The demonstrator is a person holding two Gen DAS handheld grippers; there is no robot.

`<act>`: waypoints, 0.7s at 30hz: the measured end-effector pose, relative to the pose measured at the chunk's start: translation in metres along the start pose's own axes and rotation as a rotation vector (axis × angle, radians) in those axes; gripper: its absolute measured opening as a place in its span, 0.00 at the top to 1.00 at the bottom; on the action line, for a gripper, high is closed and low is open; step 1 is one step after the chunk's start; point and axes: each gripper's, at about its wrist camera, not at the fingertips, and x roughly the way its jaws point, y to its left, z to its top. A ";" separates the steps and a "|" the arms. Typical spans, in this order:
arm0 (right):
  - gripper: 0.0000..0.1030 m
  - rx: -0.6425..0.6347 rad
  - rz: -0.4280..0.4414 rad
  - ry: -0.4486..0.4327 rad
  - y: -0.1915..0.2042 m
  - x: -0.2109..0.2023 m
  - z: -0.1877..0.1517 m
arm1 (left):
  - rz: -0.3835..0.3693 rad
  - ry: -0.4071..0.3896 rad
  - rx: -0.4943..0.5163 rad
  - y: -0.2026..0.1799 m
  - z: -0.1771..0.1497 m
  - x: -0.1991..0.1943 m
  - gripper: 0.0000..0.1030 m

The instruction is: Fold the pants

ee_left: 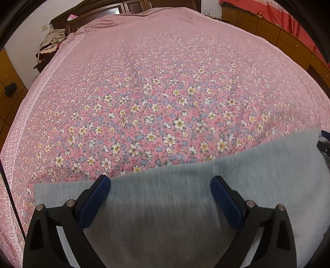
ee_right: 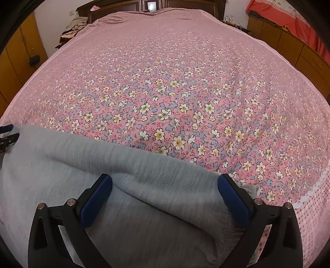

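Light grey-blue pants (ee_left: pixel 165 198) lie flat along the near edge of the bed; they fill the lower part of the right wrist view too, pants (ee_right: pixel 103 165), with a long fold ridge running down to the right. My left gripper (ee_left: pixel 160 182) hovers open over the cloth near its far edge, nothing between its blue pads (ee_left: pixel 97 198). Over the right end of the pants my right gripper (ee_right: pixel 165 181) stands wide open too, its right pad (ee_right: pixel 233 198) at the cloth's edge. Each gripper shows at the other view's side border.
A pink flowered bedspread (ee_left: pixel 165 92) covers the wide bed beyond the pants. A dark wooden headboard (ee_right: pixel 115 6) stands at the far end. Wooden cabinets (ee_left: pixel 268 28) line the right side, with red cloth (ee_right: pixel 288 18) on top. Clothes (ee_left: pixel 51 45) are piled far left.
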 end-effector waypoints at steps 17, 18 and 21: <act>0.43 -0.087 0.001 -0.013 0.020 -0.012 0.005 | 0.000 -0.013 -0.024 -0.017 0.000 -0.027 0.72; 0.48 -0.096 0.005 -0.010 0.022 -0.013 0.006 | 0.004 -0.015 -0.024 -0.018 0.000 -0.029 0.75; 0.76 -0.118 0.012 0.001 0.029 -0.019 0.007 | 0.014 -0.031 -0.023 -0.020 -0.001 -0.037 0.92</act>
